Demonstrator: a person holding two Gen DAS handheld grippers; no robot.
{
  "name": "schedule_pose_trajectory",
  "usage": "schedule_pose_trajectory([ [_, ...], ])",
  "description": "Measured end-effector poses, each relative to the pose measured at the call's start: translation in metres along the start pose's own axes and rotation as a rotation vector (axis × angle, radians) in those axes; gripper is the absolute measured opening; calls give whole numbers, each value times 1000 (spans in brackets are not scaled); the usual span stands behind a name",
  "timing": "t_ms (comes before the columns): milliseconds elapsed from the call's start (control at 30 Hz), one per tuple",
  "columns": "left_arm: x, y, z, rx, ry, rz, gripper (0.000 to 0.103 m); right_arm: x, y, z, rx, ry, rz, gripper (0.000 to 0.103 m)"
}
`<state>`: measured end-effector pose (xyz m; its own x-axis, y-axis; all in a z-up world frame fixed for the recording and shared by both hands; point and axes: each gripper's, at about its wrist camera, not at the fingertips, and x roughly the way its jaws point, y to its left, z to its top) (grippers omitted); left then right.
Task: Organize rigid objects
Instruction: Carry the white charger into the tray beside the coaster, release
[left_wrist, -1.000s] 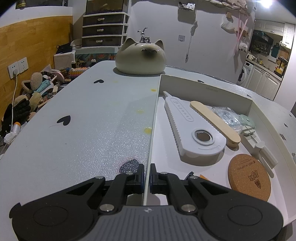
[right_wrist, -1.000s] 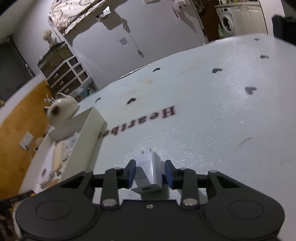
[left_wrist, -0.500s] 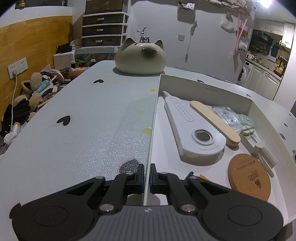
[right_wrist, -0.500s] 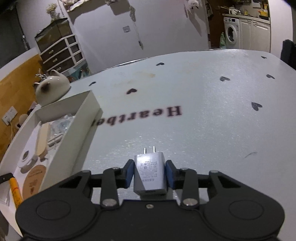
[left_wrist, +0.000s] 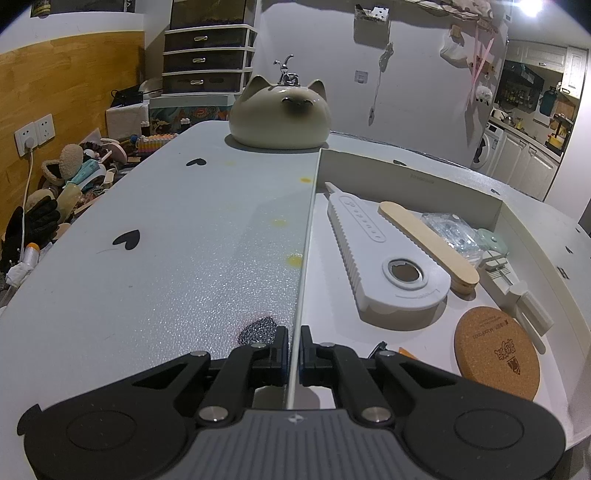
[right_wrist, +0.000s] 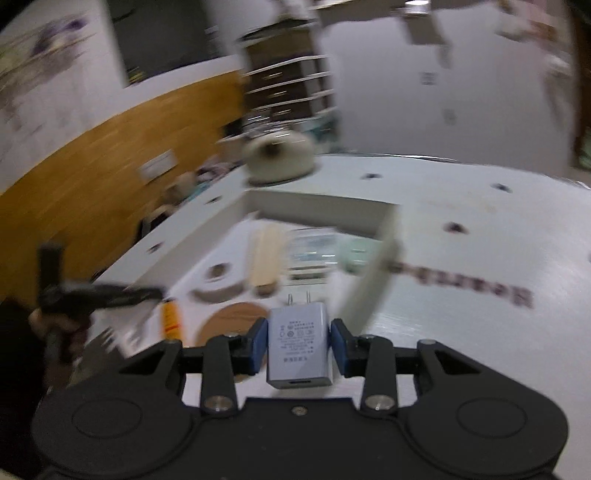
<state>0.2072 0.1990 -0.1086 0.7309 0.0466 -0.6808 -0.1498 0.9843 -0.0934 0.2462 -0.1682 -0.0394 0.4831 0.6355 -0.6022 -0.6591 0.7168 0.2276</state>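
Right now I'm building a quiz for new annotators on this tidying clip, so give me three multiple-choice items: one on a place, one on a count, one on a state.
1. Where does the cork coaster lie?
A. inside the white box
B. on the bare table beside the box
C. on top of the cat-shaped pot

2. How many metal prongs show on the white charger?
A. one
B. two
C. three

3. What are the left tongs doing?
A. hanging open above the table
C. shut on the coaster
B. shut on the box's side wall

Answers:
1. A: the coaster rests on the box floor, near the wooden stick.
2. B: two prongs stick out ahead of the charger, which the right tongs grip.
3. B: the thin wall runs between the closed pads.
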Motion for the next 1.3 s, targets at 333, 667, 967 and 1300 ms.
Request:
schedule_pose_trajectory([
  [333, 0, 0, 0, -1, 0, 0, 4, 44, 52, 2, -318, 269, 211, 38],
  [667, 0, 0, 0, 2, 0, -1, 4, 64, 53, 2, -360, 377, 193, 42],
  [967, 0, 0, 0, 2, 0, -1, 4, 62, 49, -2, -329, 386, 184, 44],
  [1300, 0, 0, 0, 1, 0, -2, 4, 74, 40, 7, -185, 355, 124, 42],
])
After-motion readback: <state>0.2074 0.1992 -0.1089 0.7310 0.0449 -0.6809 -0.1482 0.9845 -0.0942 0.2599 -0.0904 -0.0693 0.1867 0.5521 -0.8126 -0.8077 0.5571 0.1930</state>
